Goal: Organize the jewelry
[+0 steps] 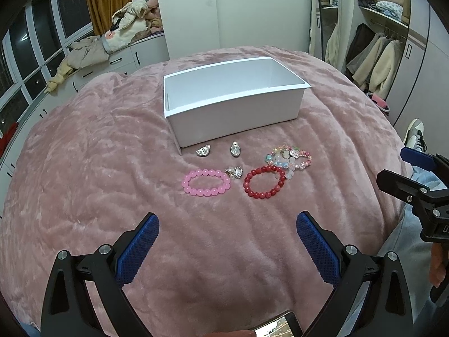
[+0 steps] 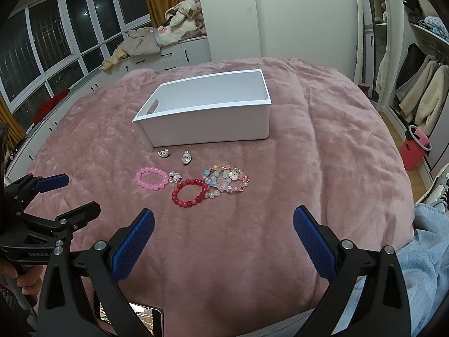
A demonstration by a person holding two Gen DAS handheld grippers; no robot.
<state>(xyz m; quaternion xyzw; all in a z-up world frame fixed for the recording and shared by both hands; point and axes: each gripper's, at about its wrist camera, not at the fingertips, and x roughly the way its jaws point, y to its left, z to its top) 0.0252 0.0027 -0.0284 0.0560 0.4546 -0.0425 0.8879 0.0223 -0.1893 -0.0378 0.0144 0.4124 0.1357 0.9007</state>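
- Jewelry lies in a loose cluster at the centre of both views, on the pink blanket (image 1: 84, 168), just below the white bin (image 1: 233, 123); no piece is in the bin as far as its visible interior shows.
- Pink bead bracelet (image 1: 206, 182) sits at the cluster's left, the red bead bracelet (image 1: 264, 182) to its right, with a small sparkly brooch (image 1: 235, 172) between them, touching or nearly touching the pink one.
- Pastel mixed-bead bracelets (image 1: 289, 158) are heaped at the cluster's right, overlapping the red bracelet's upper right edge.
- Two silver ornaments (image 1: 203, 150) and (image 1: 235, 148) rest just under the bin's near wall.
- Step in hand, as judged: the outset of sorting, with nothing yet picked up.
- Left gripper (image 1: 227, 241) occupies the bottom of the left wrist view, jaws spread wide and empty; the cluster lies above it in the frame, well apart from the blue pads (image 1: 317, 250).
- Right gripper (image 2: 224, 238) is likewise wide and empty at the bottom of the right wrist view, with the red bracelet nearest, up and left of centre.
- Next move, as judged: advance one gripper to a bracelet, straddle one side of the bead ring, close, lift and carry it over the bin's rim.
- Beads half sunk in soft pile may call for a low approach.
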